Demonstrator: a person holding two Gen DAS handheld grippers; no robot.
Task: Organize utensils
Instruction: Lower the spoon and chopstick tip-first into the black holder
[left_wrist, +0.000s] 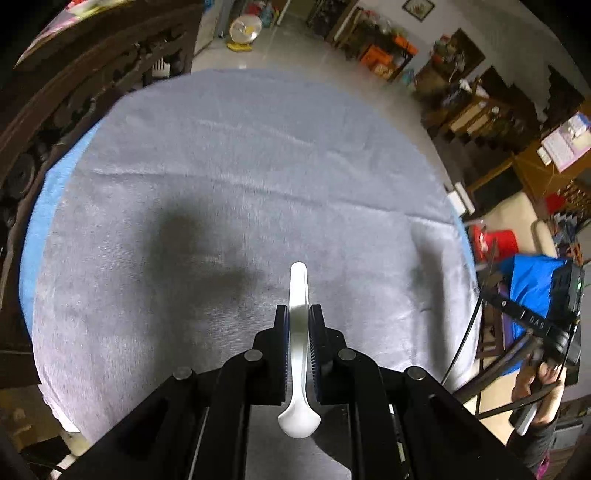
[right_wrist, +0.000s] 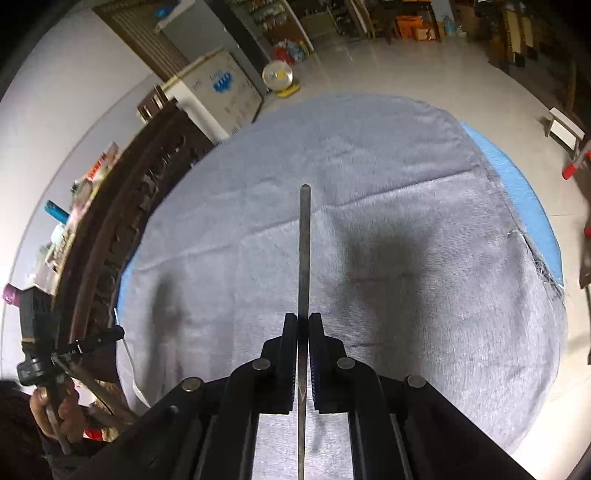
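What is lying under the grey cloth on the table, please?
Under the grey cloth a blue layer shows along the edge, and again in the left wrist view. What it is, and the surface below the middle, stay covered.

Setting read as a lived-in home, a large front room that may double as a small shop or store. A pale tiled floor (left_wrist: 295, 48) is seen running far back. A standing fan (right_wrist: 277, 76) is placed on that floor. A chest freezer (right_wrist: 218, 92) is set against the wall, beside carved dark wooden furniture (left_wrist: 85, 85). Shelves crowded with packaged goods (right_wrist: 273, 18) and orange boxes (left_wrist: 384, 55) are noted along the far side. A framed picture (left_wrist: 418, 8) is hung on the wall. The desk is covered by a grey cloth (left_wrist: 240, 166) over blue.
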